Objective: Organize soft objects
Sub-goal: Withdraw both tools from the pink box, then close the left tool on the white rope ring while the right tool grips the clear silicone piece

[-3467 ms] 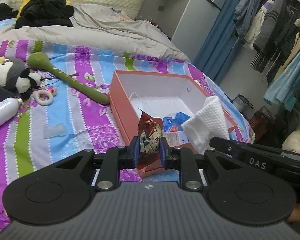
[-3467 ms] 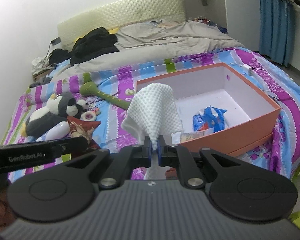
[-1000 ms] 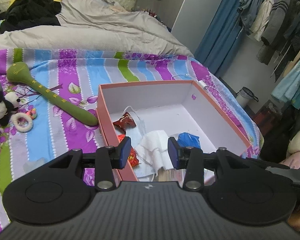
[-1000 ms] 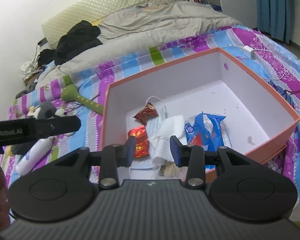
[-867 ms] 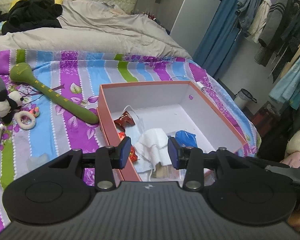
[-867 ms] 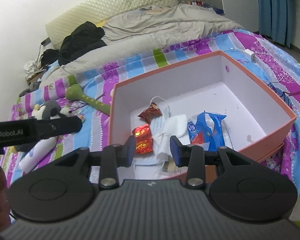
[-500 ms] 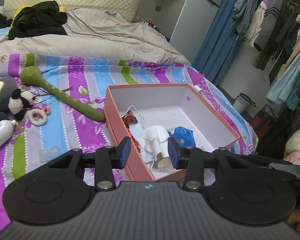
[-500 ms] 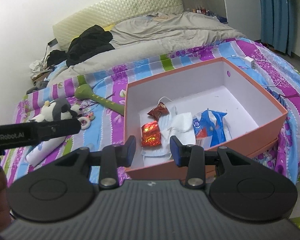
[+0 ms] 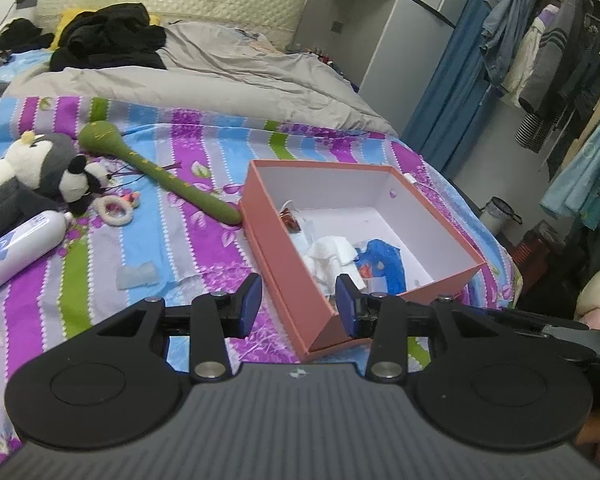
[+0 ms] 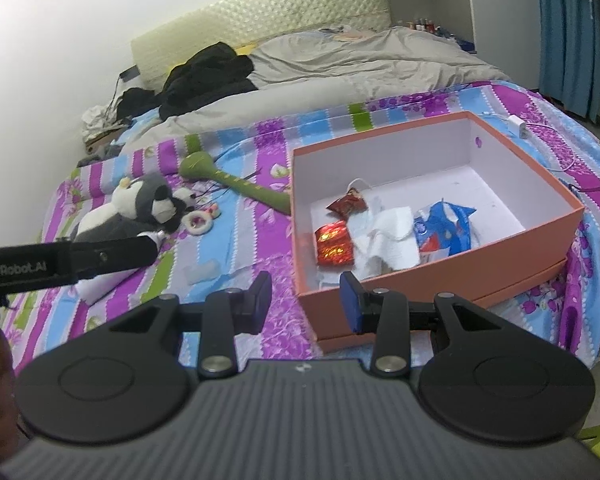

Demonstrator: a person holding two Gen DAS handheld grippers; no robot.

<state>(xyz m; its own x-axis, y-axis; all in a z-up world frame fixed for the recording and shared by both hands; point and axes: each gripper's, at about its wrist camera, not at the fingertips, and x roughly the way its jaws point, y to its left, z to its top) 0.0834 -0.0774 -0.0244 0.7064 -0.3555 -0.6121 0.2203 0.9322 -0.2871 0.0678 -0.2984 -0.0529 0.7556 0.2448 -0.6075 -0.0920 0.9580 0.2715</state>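
orange box (image 10: 440, 280), white cloth (image 10: 392, 240), snack packets (image 10: 334, 244), perhaps a mask

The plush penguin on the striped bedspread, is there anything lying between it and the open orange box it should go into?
Yes. The long green plush stick lies slantwise on the bedspread between the plush penguin and the orange box, its thin end at the box's near wall. It lies flat, so lifting the penguin over it should clear it.

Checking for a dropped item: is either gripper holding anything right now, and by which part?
Nothing is held. The left gripper and the right gripper both stand open and empty, short of the orange box; the white cloth lies inside it.
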